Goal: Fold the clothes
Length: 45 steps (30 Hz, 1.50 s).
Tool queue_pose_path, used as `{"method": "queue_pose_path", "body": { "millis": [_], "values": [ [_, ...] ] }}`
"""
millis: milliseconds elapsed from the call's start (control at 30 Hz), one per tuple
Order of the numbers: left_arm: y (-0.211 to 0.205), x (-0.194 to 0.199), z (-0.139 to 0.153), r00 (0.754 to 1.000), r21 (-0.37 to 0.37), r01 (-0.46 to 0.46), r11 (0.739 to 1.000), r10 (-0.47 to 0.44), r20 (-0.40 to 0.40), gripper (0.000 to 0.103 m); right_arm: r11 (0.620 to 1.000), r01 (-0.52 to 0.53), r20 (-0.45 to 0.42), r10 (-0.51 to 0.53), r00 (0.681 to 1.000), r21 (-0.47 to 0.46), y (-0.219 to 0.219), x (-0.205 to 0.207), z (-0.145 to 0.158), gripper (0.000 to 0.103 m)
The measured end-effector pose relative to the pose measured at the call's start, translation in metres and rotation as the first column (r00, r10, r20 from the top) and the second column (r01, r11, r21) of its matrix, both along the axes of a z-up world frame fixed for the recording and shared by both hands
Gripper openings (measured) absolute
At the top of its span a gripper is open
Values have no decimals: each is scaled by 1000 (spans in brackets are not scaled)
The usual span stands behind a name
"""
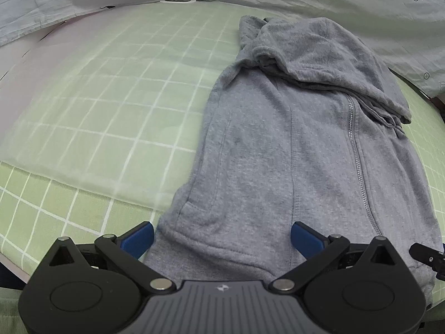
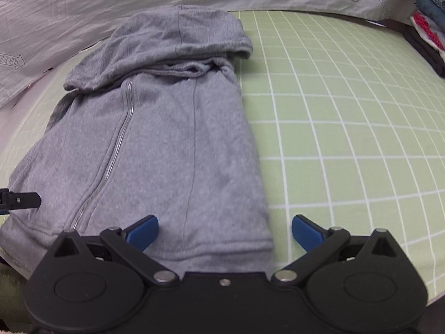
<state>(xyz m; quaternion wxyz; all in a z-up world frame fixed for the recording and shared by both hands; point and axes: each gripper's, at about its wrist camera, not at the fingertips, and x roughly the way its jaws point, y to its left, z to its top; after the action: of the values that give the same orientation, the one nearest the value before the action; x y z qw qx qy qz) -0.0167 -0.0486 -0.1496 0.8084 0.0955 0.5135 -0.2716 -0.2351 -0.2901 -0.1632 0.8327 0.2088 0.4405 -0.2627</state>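
The grey zip hoodie lay on the bed, sides folded in, hem at the near edge, with the left gripper and right gripper spread empty over the hem; soft, limp fleece, it was best pinched at the thick hem corners.

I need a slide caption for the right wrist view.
Open right tool poised over the hem of a grey zip hoodie on a green checked sheet.
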Motion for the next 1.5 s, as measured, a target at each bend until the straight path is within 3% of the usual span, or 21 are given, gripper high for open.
{"method": "queue_pose_path", "body": {
  "millis": [367, 467, 500, 533, 567, 600, 633, 667, 833, 1033, 1233, 1500],
  "values": [
    [6, -5, 3, 999, -18, 28, 999, -29, -22, 101, 999, 35, -26, -34, 999, 22, 9, -3, 1, 103],
    [7, -7, 5, 1000, -24, 28, 999, -28, -12, 91, 999, 24, -1, -24, 1000, 38, 9, -4, 4, 96],
    [8, -6, 7, 1000, -25, 25, 999, -25, -7, 77, 999, 21, 9, -21, 1000, 40, 9, -4, 6, 87],
    [9, -5, 9, 1000, -25, 22, 999, -22, -1, 69, 999, 16, 19, -17, 1000, 45, 8, -4, 8, 69],
    [12, -2, 9, 999, -58, 9, 998, -11, -34, 52, 998, 10, 30, -12, 999, 54, 7, -4, 9, 53],
    [15, 1, 10, 997, -98, -7, 995, 0, -75, 30, 996, 3, 52, -8, 999, 87, 4, -5, 11, 28],
    [17, 5, 10, 993, -136, -25, 990, 9, -117, 19, 989, 2, 85, -14, 996, 147, -1, -6, 11, 21],
    [18, 6, 15, 992, -163, -31, 986, 11, -123, 15, 985, 8, 103, -26, 994, 171, -3, -7, 13, 19],
    [16, 11, 45, 993, -279, -46, 959, 14, -114, 13, 987, -24, 189, -7, 982, 161, -9, -5, 34, 17],
    [6, 25, 84, 997, -405, -47, 913, 22, -67, 13, 995, -70, 305, 43, 951, 77, -24, 12, 78, 17],
    [-7, 63, 120, 998, -521, -57, 851, 59, -13, 13, 987, -29, 431, -43, 901, 159, -63, 33, 102, 16],
    [-41, 106, 136, 998, -586, -35, 810, 61, 25, 13, 993, 14, 528, -74, 846, 116, -102, 71, 131, 16]
  ]
}}
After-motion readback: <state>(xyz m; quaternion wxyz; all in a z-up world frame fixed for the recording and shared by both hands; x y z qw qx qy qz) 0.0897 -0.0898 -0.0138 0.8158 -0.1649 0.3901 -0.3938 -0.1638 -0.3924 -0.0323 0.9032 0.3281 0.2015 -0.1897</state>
